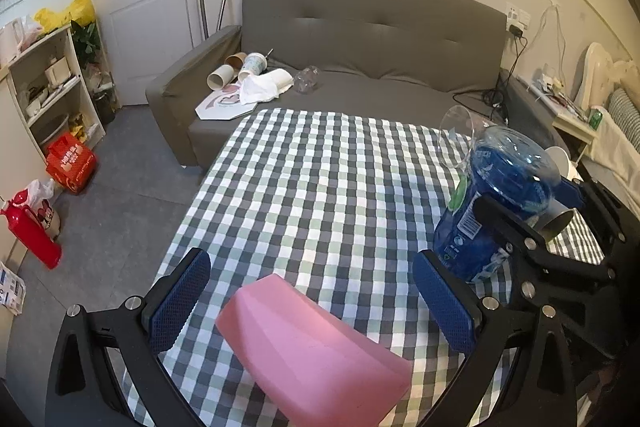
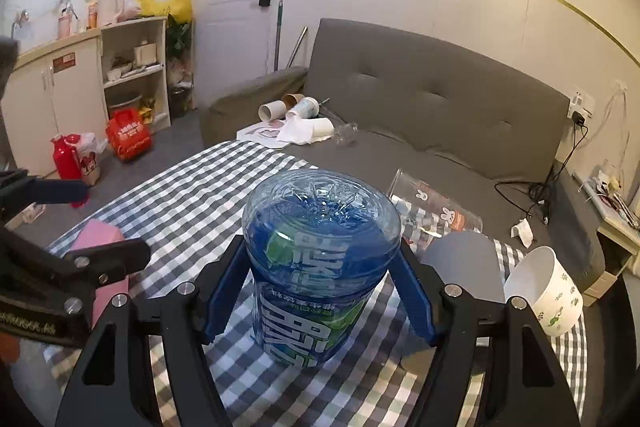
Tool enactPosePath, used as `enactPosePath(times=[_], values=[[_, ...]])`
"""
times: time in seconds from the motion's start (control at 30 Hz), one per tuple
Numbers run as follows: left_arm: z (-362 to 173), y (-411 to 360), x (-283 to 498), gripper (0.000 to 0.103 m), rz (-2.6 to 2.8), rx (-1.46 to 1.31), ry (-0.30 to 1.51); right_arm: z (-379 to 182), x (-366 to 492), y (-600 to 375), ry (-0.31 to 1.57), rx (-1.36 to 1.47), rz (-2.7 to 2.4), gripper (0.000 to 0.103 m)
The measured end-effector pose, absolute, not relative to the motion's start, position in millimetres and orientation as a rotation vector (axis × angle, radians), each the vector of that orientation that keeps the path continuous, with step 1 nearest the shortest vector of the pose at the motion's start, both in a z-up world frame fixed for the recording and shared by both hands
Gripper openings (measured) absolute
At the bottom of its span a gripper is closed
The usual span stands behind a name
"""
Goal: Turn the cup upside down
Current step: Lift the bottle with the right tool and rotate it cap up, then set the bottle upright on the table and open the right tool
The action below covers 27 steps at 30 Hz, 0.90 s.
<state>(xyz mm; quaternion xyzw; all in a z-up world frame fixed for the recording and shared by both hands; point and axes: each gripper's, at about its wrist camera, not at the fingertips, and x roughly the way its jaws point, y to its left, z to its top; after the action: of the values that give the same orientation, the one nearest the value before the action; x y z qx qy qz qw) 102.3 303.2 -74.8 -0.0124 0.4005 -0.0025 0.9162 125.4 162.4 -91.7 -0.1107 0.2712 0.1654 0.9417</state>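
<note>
A blue plastic cup (image 2: 320, 259) with a printed label sits between the pads of my right gripper (image 2: 320, 291), which is shut on its sides; it appears upside down, closed end up, low over the checkered table (image 2: 192, 195). In the left wrist view the same blue cup (image 1: 496, 203) is at the right, held by the right gripper. My left gripper (image 1: 312, 299) is open above a pink cup (image 1: 316, 351) lying on its side between the fingers, without touching it.
A clear glass with rabbit prints (image 2: 436, 207) lies on its side behind the blue cup. A white bowl (image 2: 544, 291) sits at the table's right edge. A grey sofa (image 1: 360, 39) with paper cups stands behind the table.
</note>
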Motion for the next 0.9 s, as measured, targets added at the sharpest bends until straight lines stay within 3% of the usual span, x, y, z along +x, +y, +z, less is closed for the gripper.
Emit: enactPosePath(times=[0.5,0.9], values=[[-65.2,302.4,93.0,0.103,0.009,-0.017,0.823,-93.9,89.1,138.9,0.586,-0.199,0.363,0.07],[-64.7,302.2,90.4,0.103,0.023,-0.007,0.826,-91.6,111.9,145.8,0.626,-0.184,0.343,0.07]])
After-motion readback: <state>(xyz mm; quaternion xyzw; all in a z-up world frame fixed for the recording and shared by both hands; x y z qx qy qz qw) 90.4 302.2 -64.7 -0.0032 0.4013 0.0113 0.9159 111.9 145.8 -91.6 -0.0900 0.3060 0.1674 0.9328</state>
